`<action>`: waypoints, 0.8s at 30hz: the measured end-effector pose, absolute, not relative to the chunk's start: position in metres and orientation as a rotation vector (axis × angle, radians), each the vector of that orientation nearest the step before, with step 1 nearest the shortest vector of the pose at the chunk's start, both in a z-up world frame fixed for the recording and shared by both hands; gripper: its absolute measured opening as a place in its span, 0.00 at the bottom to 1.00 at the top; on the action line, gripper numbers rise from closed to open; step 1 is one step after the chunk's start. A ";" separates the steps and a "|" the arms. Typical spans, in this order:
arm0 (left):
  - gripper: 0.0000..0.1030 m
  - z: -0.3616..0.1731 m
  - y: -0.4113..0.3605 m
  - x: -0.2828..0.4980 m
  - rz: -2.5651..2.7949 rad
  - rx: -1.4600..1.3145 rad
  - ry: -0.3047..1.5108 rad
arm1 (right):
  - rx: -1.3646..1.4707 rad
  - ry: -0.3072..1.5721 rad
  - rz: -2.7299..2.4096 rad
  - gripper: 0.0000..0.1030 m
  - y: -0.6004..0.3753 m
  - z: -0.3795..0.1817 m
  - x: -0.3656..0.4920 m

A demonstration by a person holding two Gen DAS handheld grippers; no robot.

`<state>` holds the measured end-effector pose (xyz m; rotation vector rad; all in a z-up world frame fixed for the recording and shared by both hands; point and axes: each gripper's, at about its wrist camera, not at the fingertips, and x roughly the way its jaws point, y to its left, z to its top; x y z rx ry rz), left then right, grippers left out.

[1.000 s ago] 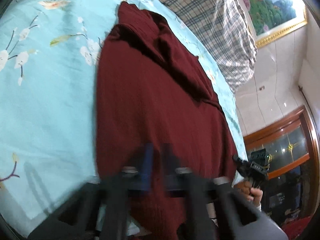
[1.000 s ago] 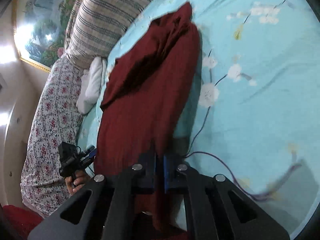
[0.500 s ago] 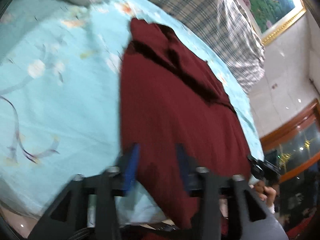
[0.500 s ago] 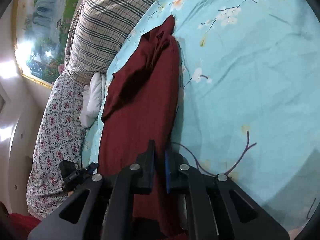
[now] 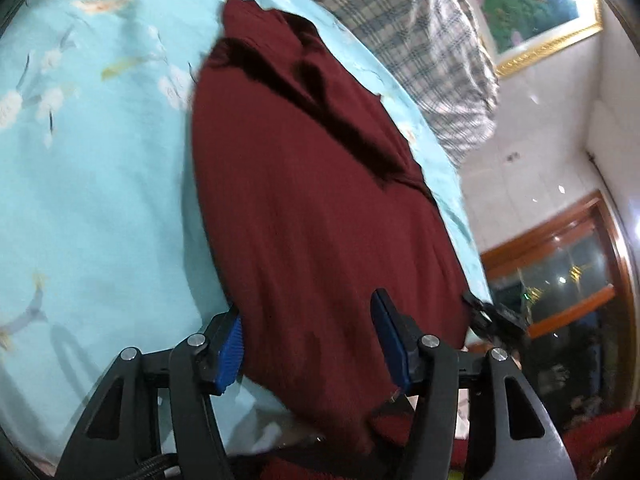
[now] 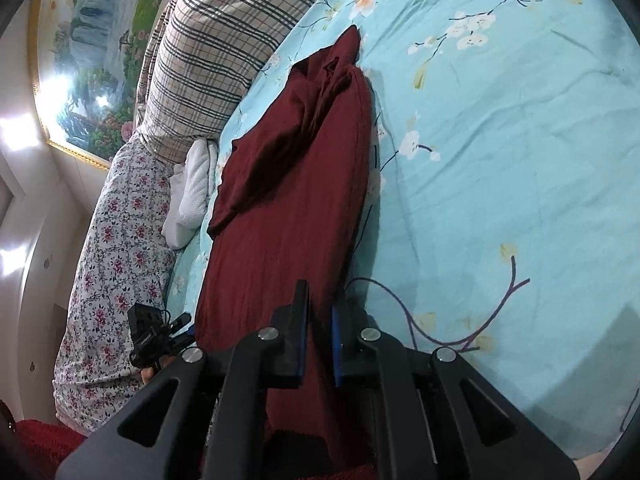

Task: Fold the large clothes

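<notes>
A long maroon garment lies lengthwise on the light blue flowered bed sheet, its far end bunched with a sleeve folded across it. My left gripper stands open over the near hem. Its blue pads are on either side of the cloth and do not press it. In the right wrist view the same garment runs away from me. My right gripper is shut on its near right edge, with cloth pinched in the narrow gap between the jaws.
A plaid pillow and a floral pillow line the bed's far side, with a white towel between them and the garment. A framed painting hangs behind. Bare sheet spreads to the right. A wooden door frame stands beyond the bed.
My left gripper's jaws, shut on the hem a second ago, have spread wide and let the cloth go. The right gripper keeps its pinch on the edge.
</notes>
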<state>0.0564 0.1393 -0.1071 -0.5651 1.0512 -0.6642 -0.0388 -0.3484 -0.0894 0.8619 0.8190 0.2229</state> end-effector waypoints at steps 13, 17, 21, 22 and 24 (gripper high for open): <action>0.44 -0.115 0.139 0.058 -0.635 -0.602 1.040 | 0.866 0.824 0.248 0.11 -0.344 -0.091 -0.036; 0.44 -0.122 0.120 0.055 -0.724 -0.628 1.068 | 0.854 0.848 0.292 0.11 -0.340 -0.092 -0.036; 0.43 -0.117 0.103 0.049 -0.757 -0.550 1.071 | 0.802 0.900 0.334 0.10 -0.328 -0.096 -0.037; 0.33 -0.116 0.100 0.049 -0.765 -0.541 1.071 | 0.788 0.904 0.347 0.10 -0.325 -0.096 -0.038; 0.12 -0.113 0.091 0.048 -0.776 -0.496 1.076 | 0.756 0.909 0.369 0.10 -0.318 -0.094 -0.039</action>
